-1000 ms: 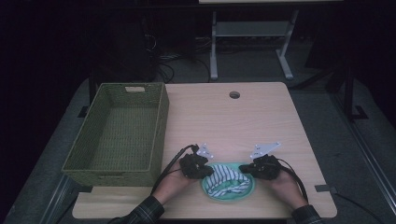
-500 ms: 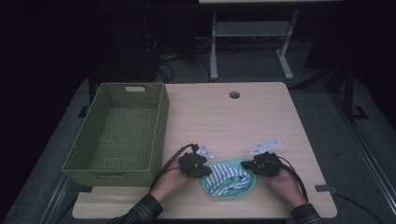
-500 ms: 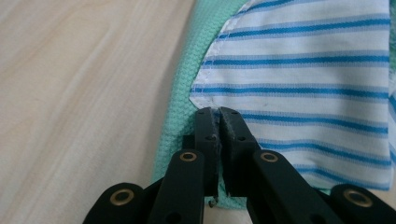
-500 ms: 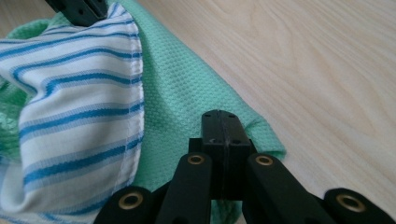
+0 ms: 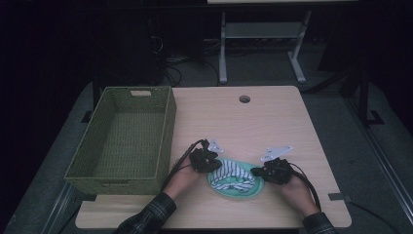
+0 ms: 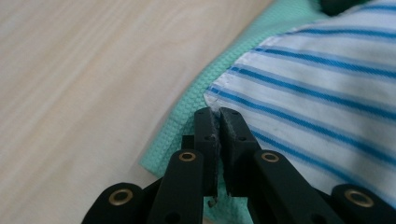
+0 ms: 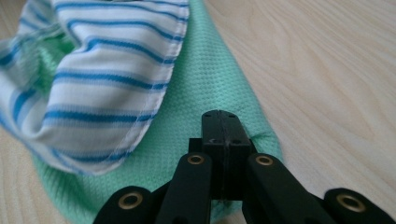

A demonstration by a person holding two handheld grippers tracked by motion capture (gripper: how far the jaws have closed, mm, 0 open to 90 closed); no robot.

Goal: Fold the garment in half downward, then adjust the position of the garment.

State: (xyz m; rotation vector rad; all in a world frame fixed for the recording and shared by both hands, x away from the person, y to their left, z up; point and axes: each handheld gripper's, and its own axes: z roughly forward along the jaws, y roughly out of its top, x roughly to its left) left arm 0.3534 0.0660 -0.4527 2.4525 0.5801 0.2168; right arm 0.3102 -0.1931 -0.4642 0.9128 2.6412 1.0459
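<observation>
A mint-green cloth (image 5: 220,188) lies near the table's front edge, and a white cloth with blue stripes (image 5: 234,174) is bunched on top of it. My left gripper (image 5: 213,166) sits at the pile's left edge. Its jaws are shut on the hem of the striped cloth (image 6: 322,88), with the green cloth (image 6: 187,121) right under the tips of this left gripper (image 6: 217,114). At the pile's right edge, my right gripper (image 5: 256,172) is shut on the green cloth (image 7: 196,93), which puckers beside the tips of the right gripper (image 7: 220,116). The striped cloth (image 7: 107,79) lies folded to the left of these tips.
A large green woven basket (image 5: 166,127), with nothing in it, stands on the table's left part. The light wooden table (image 5: 253,126) has a round cable hole (image 5: 244,99) at the back. Metal stand legs and cables fill the dark floor behind the table.
My left gripper has shifted a little away from the person along the pile's left edge, and the striped cloth has bunched slightly. The right gripper has stayed in place.
</observation>
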